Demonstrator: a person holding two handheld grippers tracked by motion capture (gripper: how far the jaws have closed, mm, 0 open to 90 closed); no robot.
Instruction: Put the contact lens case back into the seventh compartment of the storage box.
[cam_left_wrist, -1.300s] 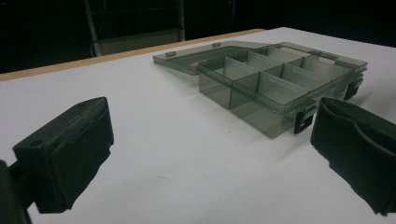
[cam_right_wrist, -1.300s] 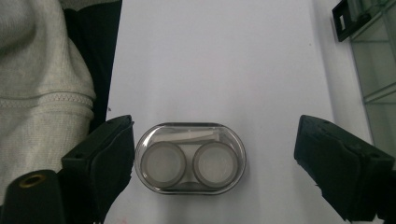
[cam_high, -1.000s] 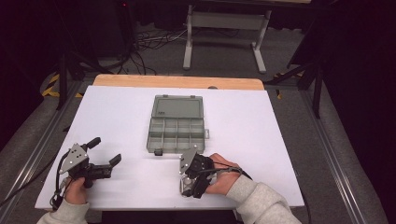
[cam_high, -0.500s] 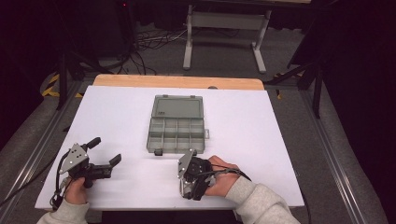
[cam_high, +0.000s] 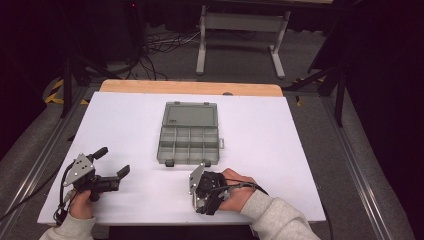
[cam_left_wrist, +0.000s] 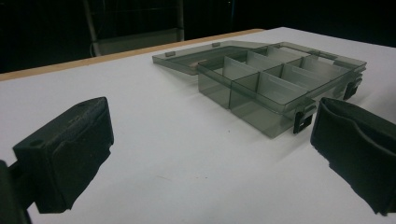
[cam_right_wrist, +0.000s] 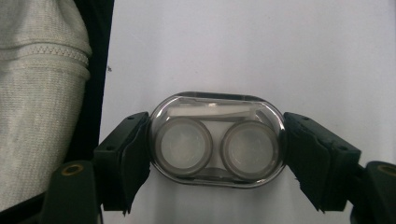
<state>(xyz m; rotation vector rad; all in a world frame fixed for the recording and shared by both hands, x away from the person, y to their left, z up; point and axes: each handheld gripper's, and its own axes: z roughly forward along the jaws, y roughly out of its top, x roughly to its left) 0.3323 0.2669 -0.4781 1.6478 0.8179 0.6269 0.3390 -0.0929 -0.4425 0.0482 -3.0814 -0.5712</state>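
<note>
- High view: the right gripper (cam_high: 206, 192) points down at the white table (cam_high: 300, 150), just short of the open smoky-grey plastic compartment box (cam_high: 188, 135); the left gripper (cam_high: 111, 165) lies level.
- Left gripper view: jaws gape wide, the box ahead.
- Right gripper view: jaws, just closed, clamp a clear oval contact-lens case (cam_right_wrist: 216, 140); grey knit sleeve (cam_right_wrist: 37, 70) alongside.

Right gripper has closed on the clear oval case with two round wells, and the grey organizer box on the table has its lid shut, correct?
Not quite. The right gripper does clamp the clear oval case, but the organizer box is open: the high view and the left gripper view show its lid folded back flat and the compartments exposed.
</note>
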